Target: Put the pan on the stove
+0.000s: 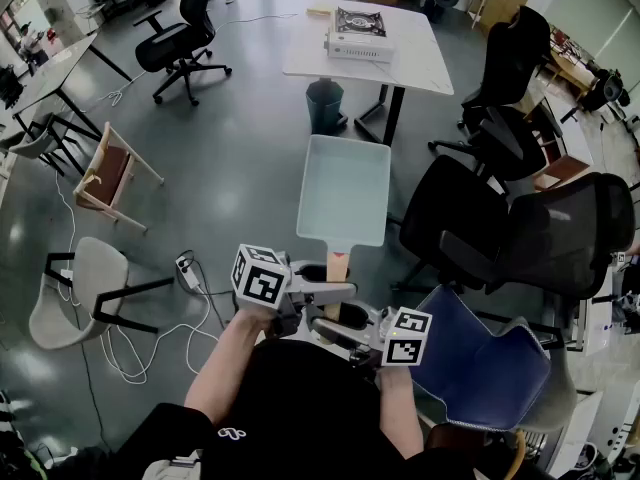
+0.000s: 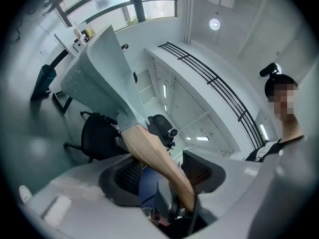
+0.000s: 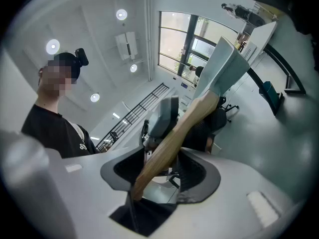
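Observation:
A pale blue rectangular pan (image 1: pixel 345 188) with a wooden handle (image 1: pixel 338 268) hangs in the air over the floor, in front of the person. My left gripper (image 1: pixel 322 293) and my right gripper (image 1: pixel 352 328) are both shut on that handle, left ahead of right. In the left gripper view the handle (image 2: pixel 154 156) runs between the jaws of the left gripper (image 2: pixel 167 169), and the pan (image 2: pixel 99 78) tilts up beyond. In the right gripper view the handle (image 3: pixel 174 136) crosses the right gripper (image 3: pixel 164 161) toward the pan (image 3: pixel 224 68). The portable stove (image 1: pixel 360 33) sits on a white table (image 1: pixel 420 63) far ahead.
Black office chairs (image 1: pixel 520 218) crowd the right side, with a blue chair (image 1: pixel 480 368) close at lower right. A bin (image 1: pixel 325 103) stands under the table. A wooden chair (image 1: pixel 105 173), a grey chair (image 1: pixel 85 288) and cables (image 1: pixel 170 338) lie to the left.

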Demonstrator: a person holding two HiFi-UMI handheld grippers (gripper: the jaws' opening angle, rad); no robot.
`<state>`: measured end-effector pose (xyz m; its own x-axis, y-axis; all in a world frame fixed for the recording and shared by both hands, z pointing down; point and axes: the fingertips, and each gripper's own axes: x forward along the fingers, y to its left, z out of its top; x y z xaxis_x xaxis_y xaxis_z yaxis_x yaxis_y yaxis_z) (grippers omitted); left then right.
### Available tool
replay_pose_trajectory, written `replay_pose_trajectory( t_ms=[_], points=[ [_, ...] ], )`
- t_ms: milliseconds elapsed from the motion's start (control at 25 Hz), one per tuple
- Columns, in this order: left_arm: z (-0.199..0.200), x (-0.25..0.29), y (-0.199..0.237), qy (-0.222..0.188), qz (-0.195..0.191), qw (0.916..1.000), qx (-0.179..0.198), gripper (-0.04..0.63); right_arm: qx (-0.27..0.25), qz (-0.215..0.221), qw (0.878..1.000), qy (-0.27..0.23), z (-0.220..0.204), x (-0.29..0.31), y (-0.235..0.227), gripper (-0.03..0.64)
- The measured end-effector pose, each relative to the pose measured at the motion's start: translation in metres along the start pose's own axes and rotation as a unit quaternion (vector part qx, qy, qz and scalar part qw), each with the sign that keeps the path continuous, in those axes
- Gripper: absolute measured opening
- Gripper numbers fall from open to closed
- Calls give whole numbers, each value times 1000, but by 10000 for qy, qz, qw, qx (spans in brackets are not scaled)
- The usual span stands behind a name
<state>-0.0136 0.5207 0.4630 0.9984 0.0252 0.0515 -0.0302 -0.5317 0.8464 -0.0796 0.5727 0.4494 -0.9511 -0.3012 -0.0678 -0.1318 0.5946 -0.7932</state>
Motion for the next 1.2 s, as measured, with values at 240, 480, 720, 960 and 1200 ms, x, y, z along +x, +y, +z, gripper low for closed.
replay_pose_trajectory(
  t_ms=[240, 480, 720, 960, 1200],
  points=[
    [-3, 1, 3, 1, 4, 10000, 32, 253, 20, 5, 10000, -2, -2, -1, -1, 206],
    [8, -1, 10, -33, 10, 9999, -95, 253, 130, 4, 9999, -19, 7, 5, -9, 209],
    [28, -4, 28, -30, 42, 9998, -169, 253, 182, -19, 9998, -9, 24, 15, -28, 210],
    [52, -12, 47, -13, 40, 9997, -225, 253, 232, -36, 9997, -9, 45, 32, -46, 210],
    [85, -25, 71, 55, 74, 9996, -250, 253, 278, -79, 9996, -45, 72, 56, -71, 210]
  ],
)
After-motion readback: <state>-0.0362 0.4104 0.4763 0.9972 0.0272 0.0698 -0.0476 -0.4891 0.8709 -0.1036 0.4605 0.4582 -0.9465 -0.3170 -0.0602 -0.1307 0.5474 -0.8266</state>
